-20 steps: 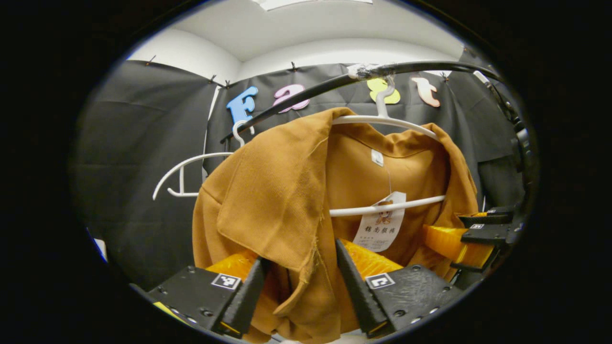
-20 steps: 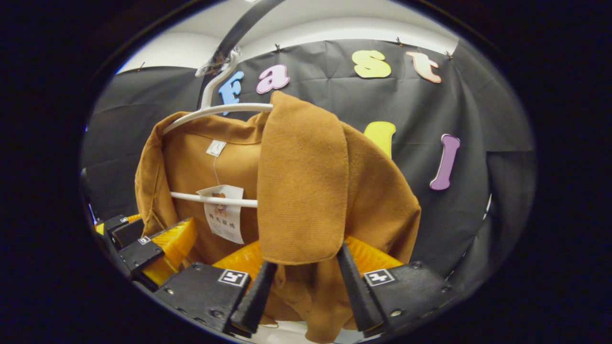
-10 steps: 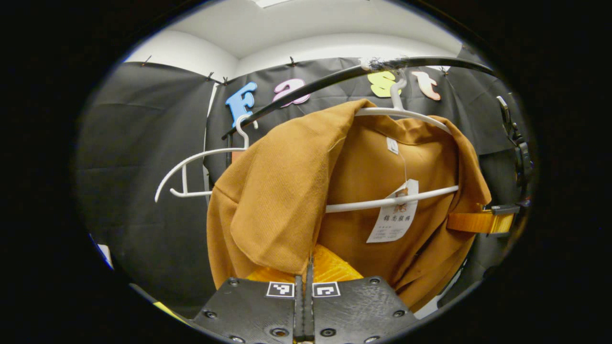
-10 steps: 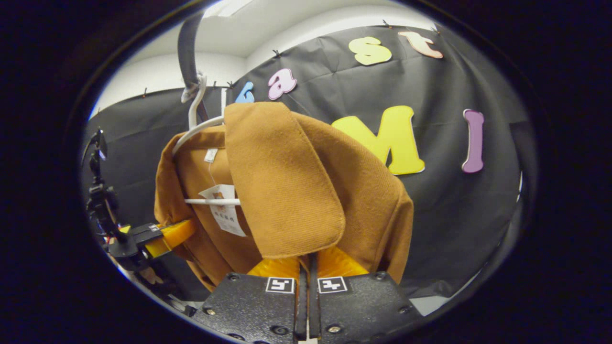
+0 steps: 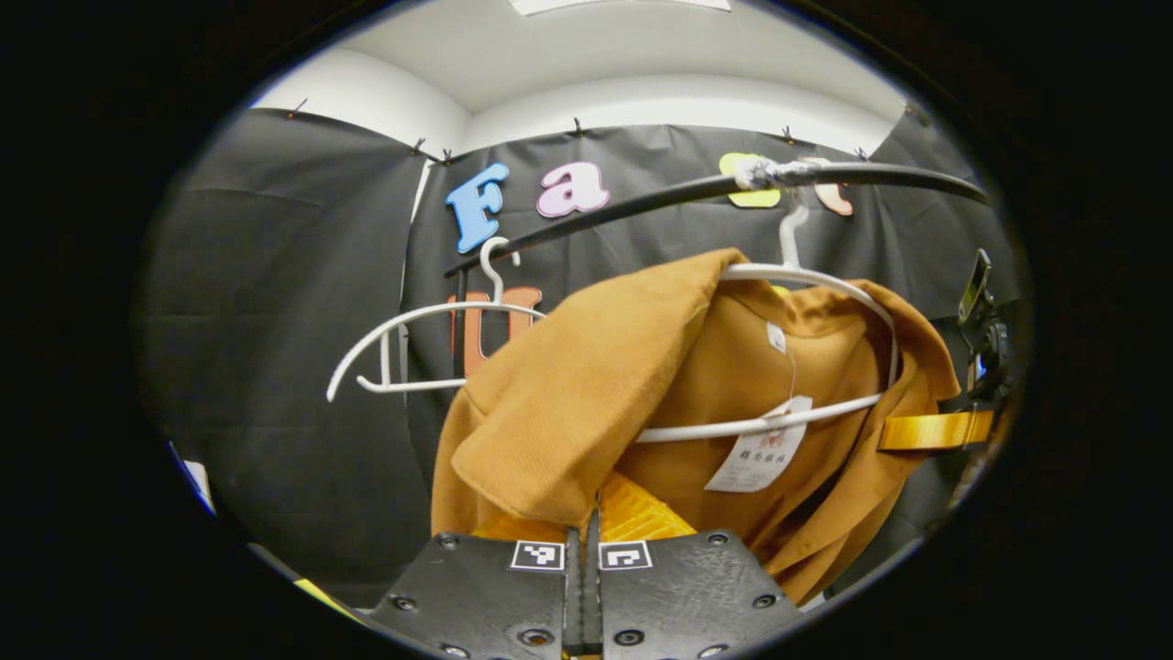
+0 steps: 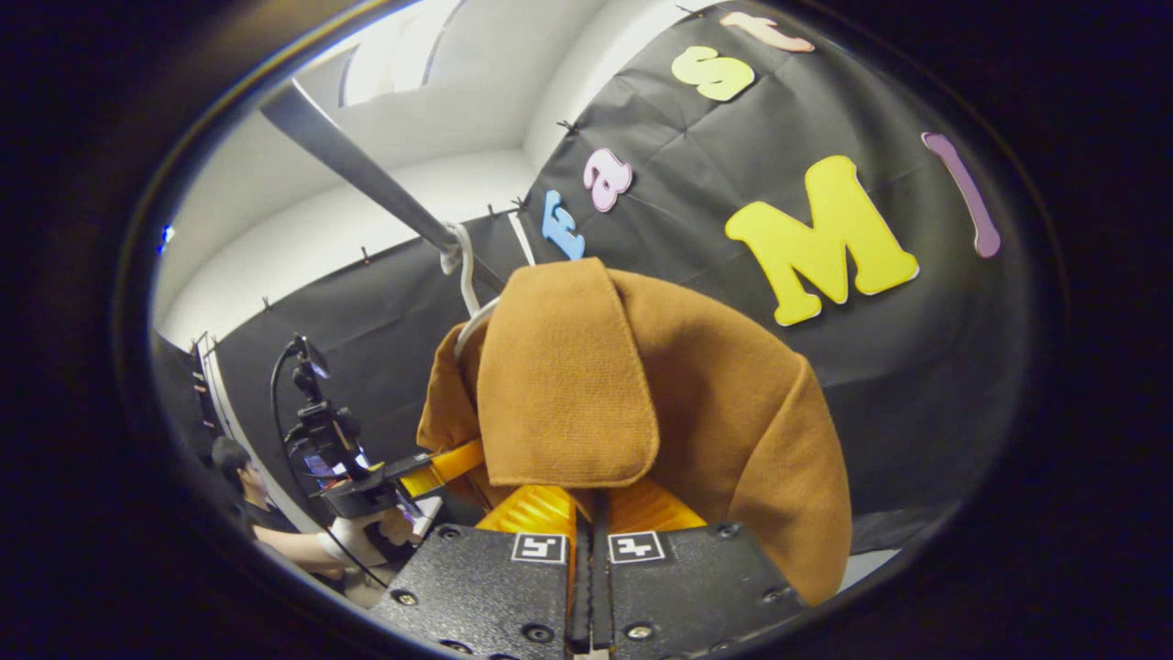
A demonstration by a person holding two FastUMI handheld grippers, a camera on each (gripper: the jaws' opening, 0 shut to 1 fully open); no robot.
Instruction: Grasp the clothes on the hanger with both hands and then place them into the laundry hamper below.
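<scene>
Your left gripper (image 5: pixel 583 541) is clenched on the front flap of the brown jacket (image 5: pixel 586 403); your right gripper (image 6: pixel 586 527) is clenched on the other flap, fingers pressed together with cloth between them. The jacket is a coarse woven fabric with rounded flap corners, and it hangs on a thin white hanger (image 5: pixel 806 275) hooked over a black rail (image 5: pixel 641 197). A paper tag (image 5: pixel 759 447) dangles inside the collar. A second, bare white hanger (image 5: pixel 431 339) sits on the rail to the left, with open space beneath it. In the left gripper view your right gripper (image 5: pixel 935 429) touches the jacket's far edge. The hem is cut off behind the fingers. The hamper's position cannot be told.
</scene>
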